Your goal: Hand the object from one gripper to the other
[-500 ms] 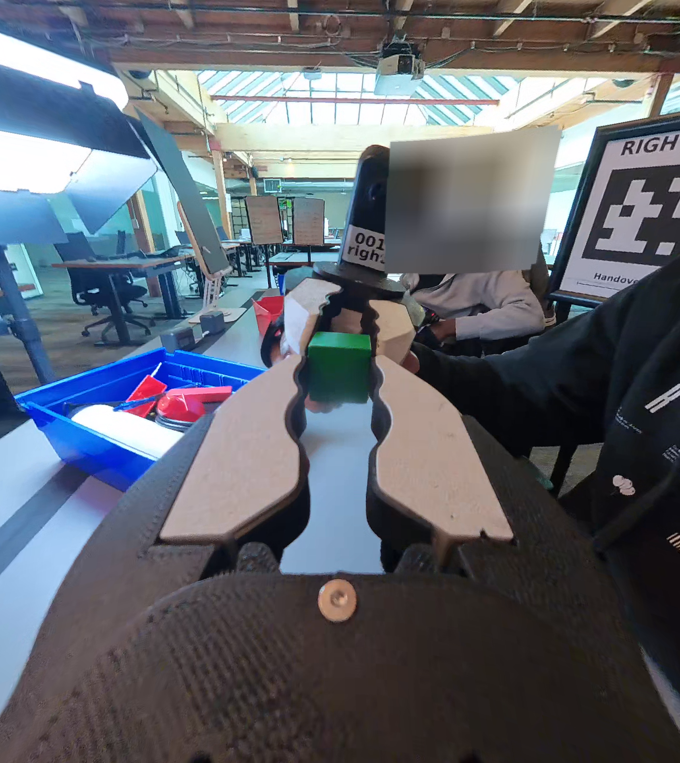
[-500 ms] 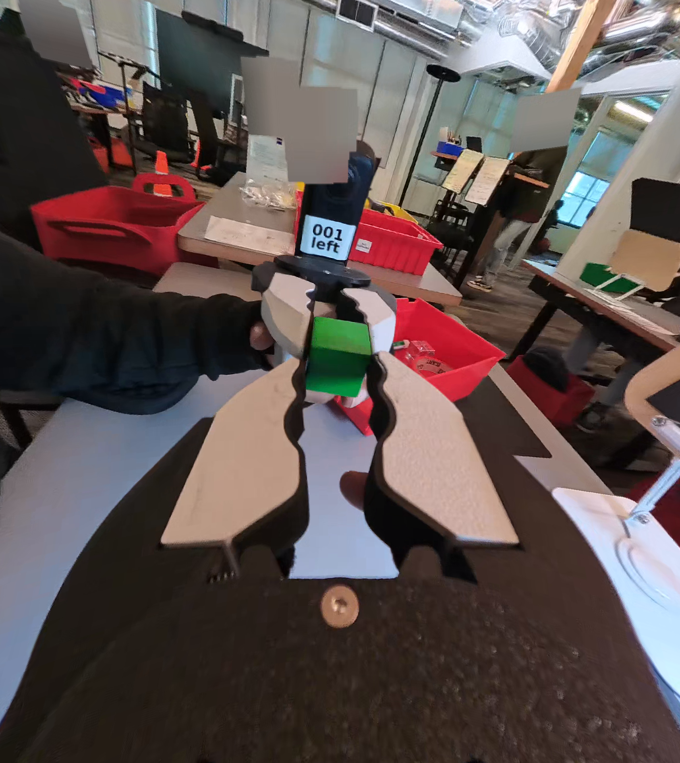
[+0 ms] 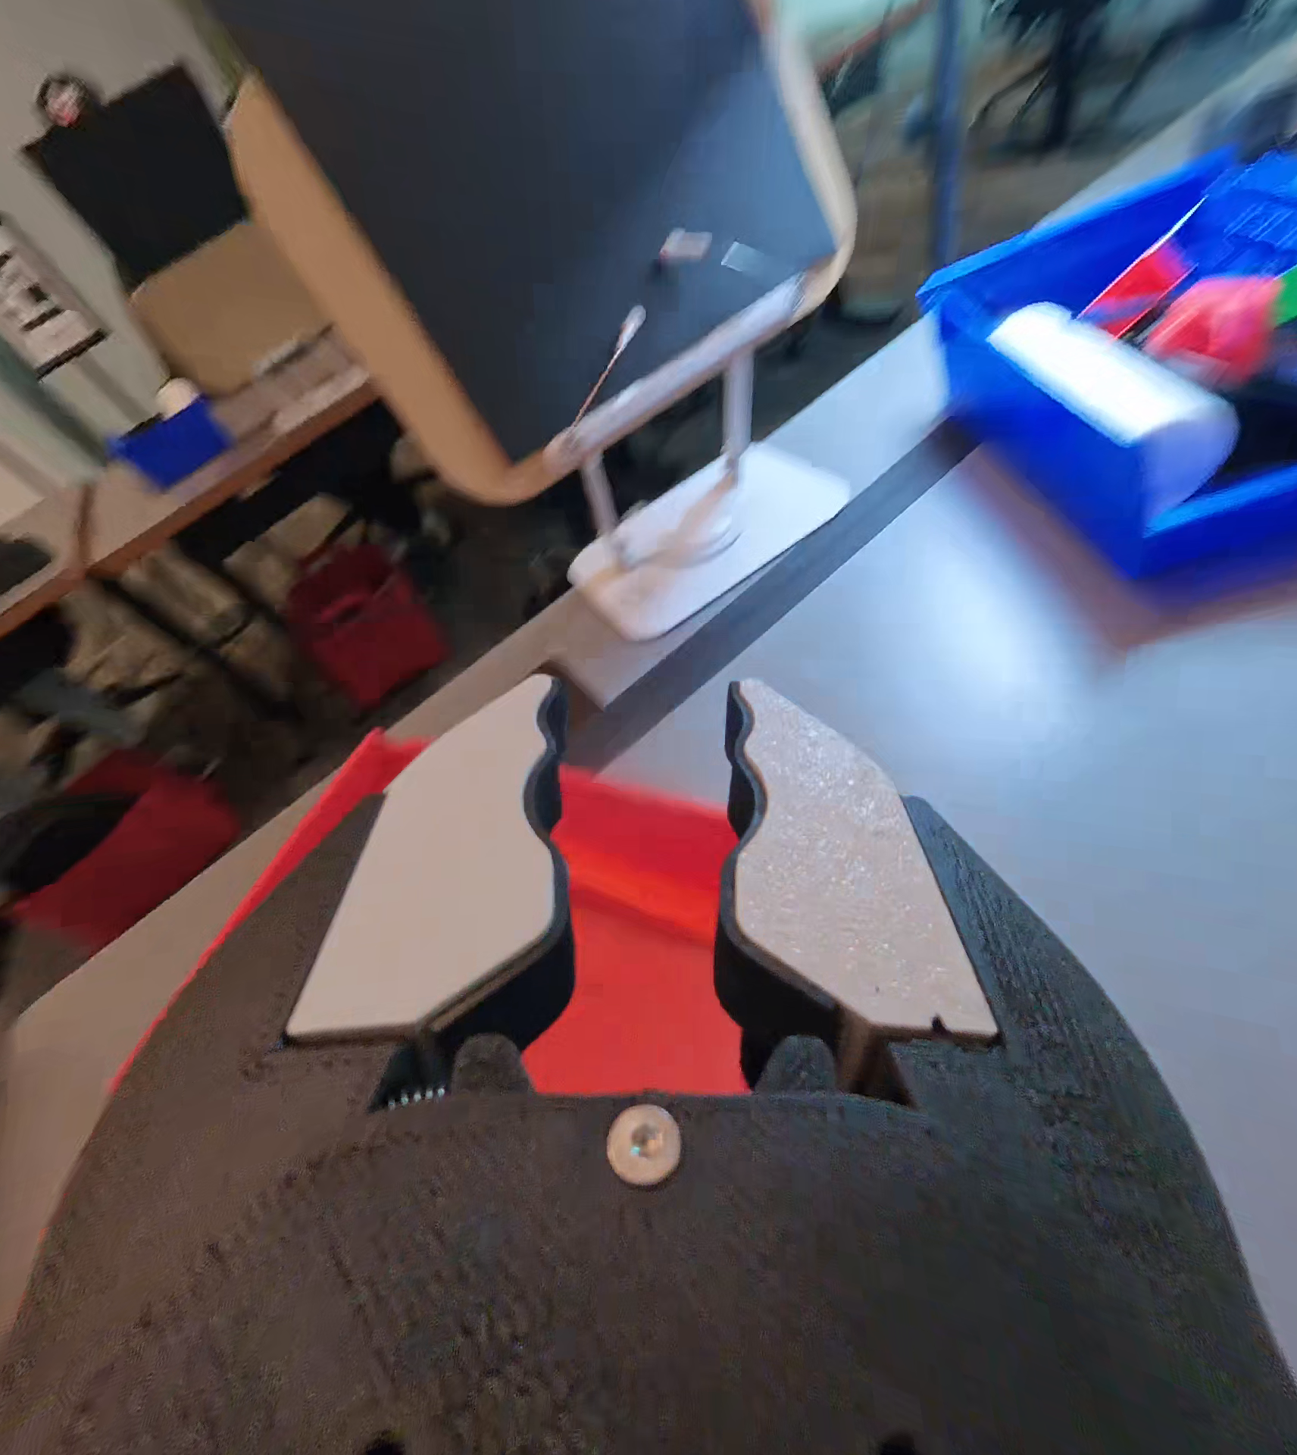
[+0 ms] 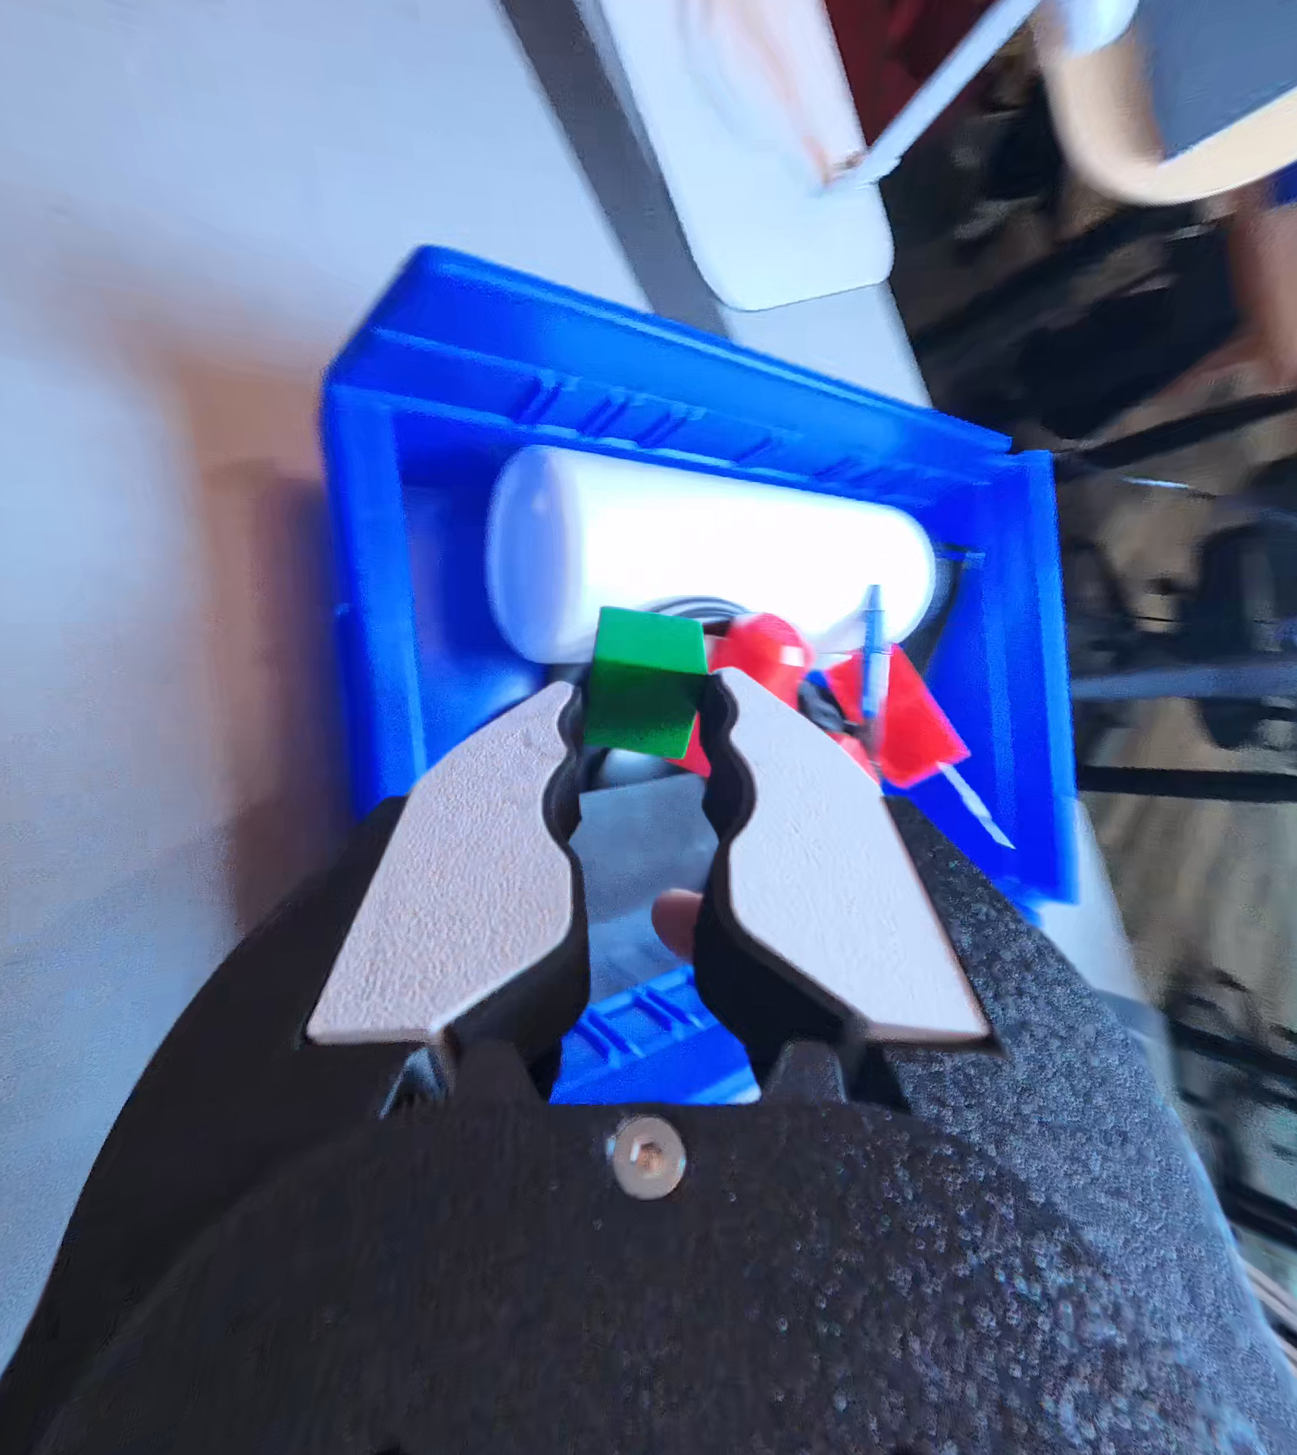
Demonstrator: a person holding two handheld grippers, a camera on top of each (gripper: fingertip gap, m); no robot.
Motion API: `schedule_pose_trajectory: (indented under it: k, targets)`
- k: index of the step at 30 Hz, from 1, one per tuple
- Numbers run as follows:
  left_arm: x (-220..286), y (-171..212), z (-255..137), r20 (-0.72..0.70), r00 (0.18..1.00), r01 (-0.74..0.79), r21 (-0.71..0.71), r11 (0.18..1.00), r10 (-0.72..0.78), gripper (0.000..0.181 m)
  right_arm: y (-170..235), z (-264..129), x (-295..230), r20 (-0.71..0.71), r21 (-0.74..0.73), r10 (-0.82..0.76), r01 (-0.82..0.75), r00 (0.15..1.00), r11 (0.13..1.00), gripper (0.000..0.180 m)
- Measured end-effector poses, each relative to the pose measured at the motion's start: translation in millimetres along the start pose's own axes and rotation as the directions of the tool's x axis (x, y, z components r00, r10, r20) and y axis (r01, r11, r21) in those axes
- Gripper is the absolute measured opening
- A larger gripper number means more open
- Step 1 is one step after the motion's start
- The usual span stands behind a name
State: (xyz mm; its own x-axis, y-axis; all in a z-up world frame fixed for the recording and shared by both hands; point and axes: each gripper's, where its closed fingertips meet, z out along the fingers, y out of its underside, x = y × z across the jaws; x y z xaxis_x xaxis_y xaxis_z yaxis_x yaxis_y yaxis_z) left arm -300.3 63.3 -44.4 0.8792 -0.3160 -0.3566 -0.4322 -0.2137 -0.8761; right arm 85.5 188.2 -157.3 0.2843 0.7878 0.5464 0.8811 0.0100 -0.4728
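Left wrist view shows the left gripper (image 3: 641, 701) released and empty, its jaws apart with nothing between them, tilted over a red bin (image 3: 630, 850) at the near edge of the grey tabletop (image 3: 1023, 748); farther right on that tabletop sits the blue bin (image 3: 1039, 441), blurred. Right wrist view shows the right gripper (image 4: 641, 697) clenched on the green block (image 4: 645, 685), which is pinched at the very fingertips and sticks out forward past them. That gripper points down into the blue bin (image 4: 370, 551), so the block hangs directly above the bin's contents: a white cylinder (image 4: 708, 543) lying crosswise just beyond it, red pieces (image 4: 897, 724) to its right. A fingertip (image 4: 677, 921) shows below the jaws. The handover looks done, the block sitting with the right side alone. What the next move seems to turn on is that the block lies straight ahead of the right gripper and over the bin's open interior, so letting go should drop it inside.
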Motion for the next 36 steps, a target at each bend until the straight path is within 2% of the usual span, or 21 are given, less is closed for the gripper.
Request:
schedule_pose_trajectory:
  k: [2, 4, 8, 12, 14, 18, 23, 27, 33, 36]
  targets:
    - [-19, 28, -5, 0.065, 0.997, -0.031, -0.144, 0.989, 0.04, 0.039, 0, 9, -16, 0.091, 0.008, 0.008, -0.009, 0.996, 1.0, 0.028]
    - [-28, 53, -9, 0.069, 0.996, -0.03, -0.265, 0.964, 0.05, 0.039, 4, 15, -28, 0.148, -0.042, 0.008, -0.001, 0.989, 0.999, 0.028]
    - [-34, 89, -13, 0.05, 0.997, -0.026, -0.42, 0.907, 0.052, 0.036, 17, 29, -38, 0.153, -0.157, -0.027, 0.052, 0.988, 0.986, 0.028]
    - [-27, 115, -18, -0.015, 1.0, -0.028, -0.526, 0.85, 0.024, 0.034, 17, 35, -40, 0.15, -0.173, -0.007, 0.034, 0.989, 0.984, 0.029]
    - [-24, 129, -17, -0.038, 0.999, -0.039, -0.581, 0.813, 0.021, 0.035, 11, 30, -41, 0.167, -0.139, 0.03, -0.007, 0.985, 0.99, 0.04]
    - [-23, 154, -4, -0.129, 0.99, -0.134, -0.685, 0.716, 0.062, 0.036, -15, 7, -26, 0.154, 0.024, 0.082, -0.087, 0.985, 0.996, 0.049]
    - [-29, 193, 2, -0.324, 0.944, -0.315, -0.835, 0.452, 0.059, 0.038, -48, -20, -19, 0.156, 0.215, 0.091, -0.124, 0.984, 0.969, 0.048]
    - [-29, 226, 1, -0.382, 0.923, -0.354, -0.891, 0.285, -0.05, 0.039, -66, -38, -17, 0.148, 0.312, 0.078, -0.121, 0.986, 0.942, 0.044]
    - [-32, 250, 3, -0.37, 0.922, -0.35, -0.923, 0.163, -0.116, 0.036, -82, -61, -11, 0.131, 0.417, 0.078, -0.126, 0.988, 0.9, 0.038]
    - [-30, 258, 3, -0.365, 0.92, -0.348, -0.928, 0.131, -0.141, 0.029, -87, -69, -9, 0.112, 0.445, 0.072, -0.115, 0.991, 0.888, 0.036]
